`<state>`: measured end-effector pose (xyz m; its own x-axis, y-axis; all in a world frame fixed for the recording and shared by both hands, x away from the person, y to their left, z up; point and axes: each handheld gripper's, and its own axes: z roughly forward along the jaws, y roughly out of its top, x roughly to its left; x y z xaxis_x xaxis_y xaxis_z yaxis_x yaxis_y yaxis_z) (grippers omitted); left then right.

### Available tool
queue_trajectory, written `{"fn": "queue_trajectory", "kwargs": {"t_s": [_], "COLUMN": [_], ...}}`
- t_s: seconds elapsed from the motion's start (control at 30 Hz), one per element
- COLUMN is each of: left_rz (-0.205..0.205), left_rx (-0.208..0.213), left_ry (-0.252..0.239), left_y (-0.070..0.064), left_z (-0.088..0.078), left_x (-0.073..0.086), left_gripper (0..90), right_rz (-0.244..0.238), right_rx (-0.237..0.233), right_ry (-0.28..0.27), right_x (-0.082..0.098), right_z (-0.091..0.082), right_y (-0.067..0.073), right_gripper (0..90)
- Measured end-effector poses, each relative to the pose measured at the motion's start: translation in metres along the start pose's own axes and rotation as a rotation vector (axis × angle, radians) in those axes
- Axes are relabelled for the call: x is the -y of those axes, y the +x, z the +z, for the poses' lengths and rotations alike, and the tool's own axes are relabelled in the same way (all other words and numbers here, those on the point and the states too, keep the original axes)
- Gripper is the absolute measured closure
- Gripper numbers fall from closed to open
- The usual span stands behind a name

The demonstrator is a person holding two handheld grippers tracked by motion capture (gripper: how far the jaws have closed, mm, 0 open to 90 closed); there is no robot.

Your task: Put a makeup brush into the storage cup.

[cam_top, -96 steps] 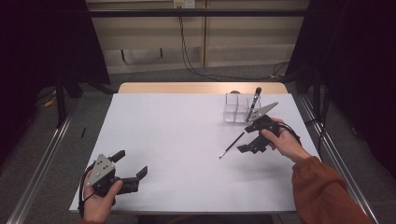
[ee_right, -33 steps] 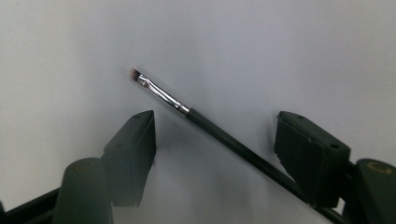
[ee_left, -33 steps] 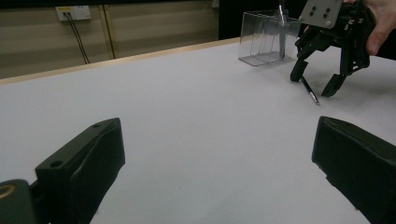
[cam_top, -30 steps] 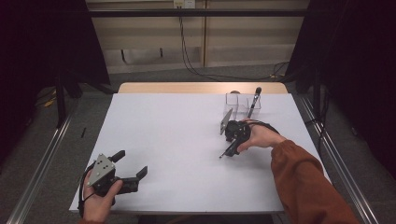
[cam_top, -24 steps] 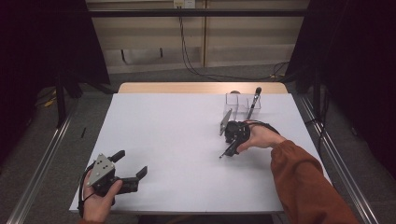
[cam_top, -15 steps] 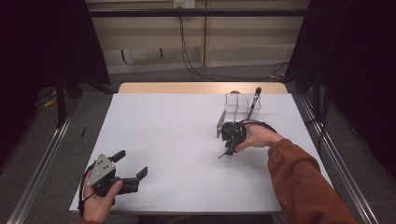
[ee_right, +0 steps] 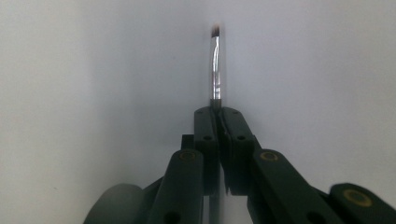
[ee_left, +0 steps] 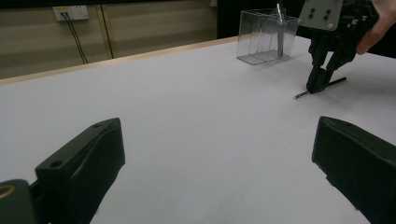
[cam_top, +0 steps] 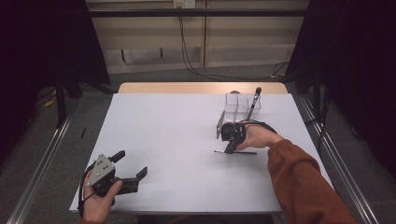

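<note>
A thin black brush [cam_top: 242, 152] with a silver ferrule [ee_right: 215, 70] lies flat on the white table [cam_top: 177, 126], right of centre. My right gripper [cam_top: 228, 150] points down at the table and is shut on the brush's handle; in the right gripper view the jaws are pressed together [ee_right: 217, 112] with the bristle end sticking out beyond them. The left gripper view shows the same grip from afar [ee_left: 316, 85]. My left gripper [cam_top: 131, 163] rests near the front left corner, held in a hand, with its jaws wide apart [ee_left: 219, 140] and nothing between them.
A clear plastic organiser [cam_top: 240, 103] stands at the back right, just behind the right hand, with a dark-tipped tool [cam_top: 253, 100] upright in it. Beyond the table's wooden far edge [cam_top: 201, 87] lie floor cables.
The right gripper came in from the right onto the brush and shut on it. The brush has swung from a diagonal to lie nearly level across the table. The left gripper stayed still.
</note>
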<state>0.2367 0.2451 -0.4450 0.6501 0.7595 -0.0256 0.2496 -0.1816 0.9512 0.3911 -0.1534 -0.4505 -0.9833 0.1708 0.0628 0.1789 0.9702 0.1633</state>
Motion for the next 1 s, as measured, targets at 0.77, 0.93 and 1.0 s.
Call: {"fn": "queue_trajectory", "kwargs": {"t_s": [0.77, 0.93, 1.0], "left_rz": [-0.001, -0.001, 0.000], "left_rx": [-0.002, -0.004, -0.004], "left_ry": [-0.003, -0.003, -0.002], "left_y": [0.000, 0.000, 0.000], "left_z": [0.000, 0.000, 0.000], "left_x": [0.000, 0.000, 0.000], "left_gripper": [2.5, 2.4, 2.5], "right_rz": [0.048, 0.079, 0.095], "right_rx": [0.014, 0.037, 0.037], "right_ry": [-0.062, -0.100, -0.122], "right_x": [0.005, 0.008, 0.010], "right_z": [-0.005, -0.011, -0.015], "right_y": [0.000, -0.001, -0.002], "right_gripper": [86.7, 86.7, 86.7]}}
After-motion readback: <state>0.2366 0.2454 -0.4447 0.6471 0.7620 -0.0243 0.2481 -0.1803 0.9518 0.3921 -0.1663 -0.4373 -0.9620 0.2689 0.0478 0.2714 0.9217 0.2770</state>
